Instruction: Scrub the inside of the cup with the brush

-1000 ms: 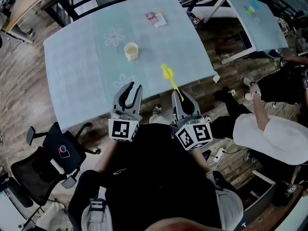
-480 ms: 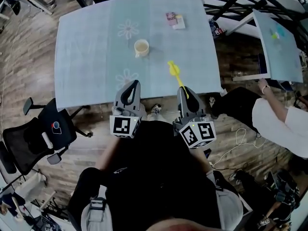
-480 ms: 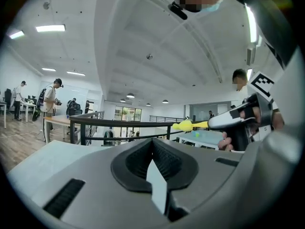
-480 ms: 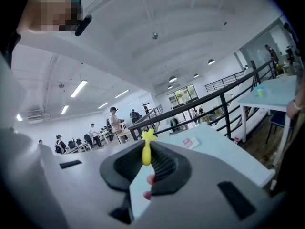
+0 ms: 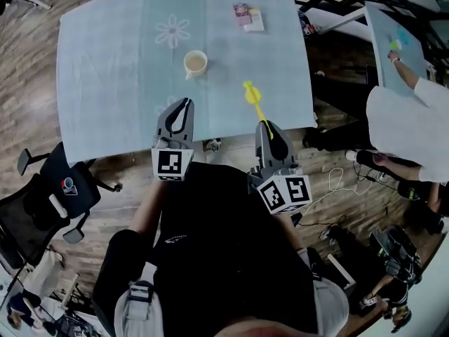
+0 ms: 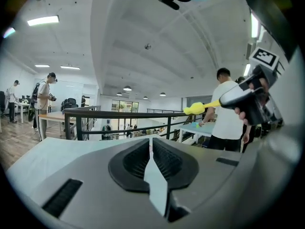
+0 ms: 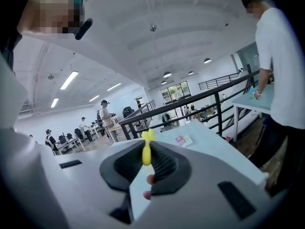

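A cream cup [image 5: 196, 63] stands upright on the pale blue table [image 5: 105, 69], beyond and between the two grippers. My left gripper [image 5: 186, 102] hangs over the table's near edge, shut with nothing between its jaws; in its own view the left gripper [image 6: 151, 144] shows the ribbed pads meeting. My right gripper [image 5: 264, 126] is shut on the handle of a yellow brush [image 5: 251, 97], whose head points out over the table. The brush [image 7: 146, 151] sticks up between the pads in the right gripper view. The cup is hidden in both gripper views.
Small packets [image 5: 247, 16] lie at the table's far side. A black office chair [image 5: 49, 202] stands on the wood floor at the left. A person in white [image 5: 407, 121] leans over a second table [image 5: 400, 34] at the right, behind a black railing [image 6: 119, 112].
The left gripper's jaws, open a second ago, have closed on nothing. Both grippers have shifted along the table's near edge, the left one sinking a little. The brush stays in the right gripper.
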The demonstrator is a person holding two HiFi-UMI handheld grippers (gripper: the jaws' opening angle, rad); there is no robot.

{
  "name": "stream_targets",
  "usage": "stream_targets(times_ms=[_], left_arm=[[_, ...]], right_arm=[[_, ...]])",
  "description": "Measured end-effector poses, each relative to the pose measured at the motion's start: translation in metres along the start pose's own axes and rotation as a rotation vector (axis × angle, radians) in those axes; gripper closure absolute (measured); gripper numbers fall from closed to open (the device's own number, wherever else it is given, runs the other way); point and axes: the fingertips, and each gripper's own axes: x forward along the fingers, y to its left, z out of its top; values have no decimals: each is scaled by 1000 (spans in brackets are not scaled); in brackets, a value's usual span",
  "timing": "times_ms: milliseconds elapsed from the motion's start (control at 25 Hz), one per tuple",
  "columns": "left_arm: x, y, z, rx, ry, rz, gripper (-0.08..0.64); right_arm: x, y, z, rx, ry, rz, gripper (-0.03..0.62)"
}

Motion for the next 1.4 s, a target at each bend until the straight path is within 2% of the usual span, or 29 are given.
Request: stream_targets(times_ms=[200,240,280,320,520,680,1000,1200,1400], left_arm=[[33,19,-8,6,-15,-42,531],[40,22,-11,6,-16,-51,490],[46,24,-15,7,-13,-62,406],[53,25,-21,10,-6,-71,356],[83,37,-58,36,31,-89,270],[106,43,-86,9,63,-115,182],[150,48,-139,29,163,-139,163],[171,51,-174,72,222,-167,156],[183,51,-189,83,233,-186,156]], right_arm=[[22,4,9,-21,9,-44,554],[26,5,8,-23,17,-51,554],[30,6,6,-23,28,-59,554],[34,7,3,-22,42,-66,554],[48,14,-12,-7,87,-113,554],[55,14,-18,6,117,-161,554],[71,9,-24,26,163,-207,554],[74,9,-33,36,202,-235,554],[74,5,-38,41,225,-273,554]])
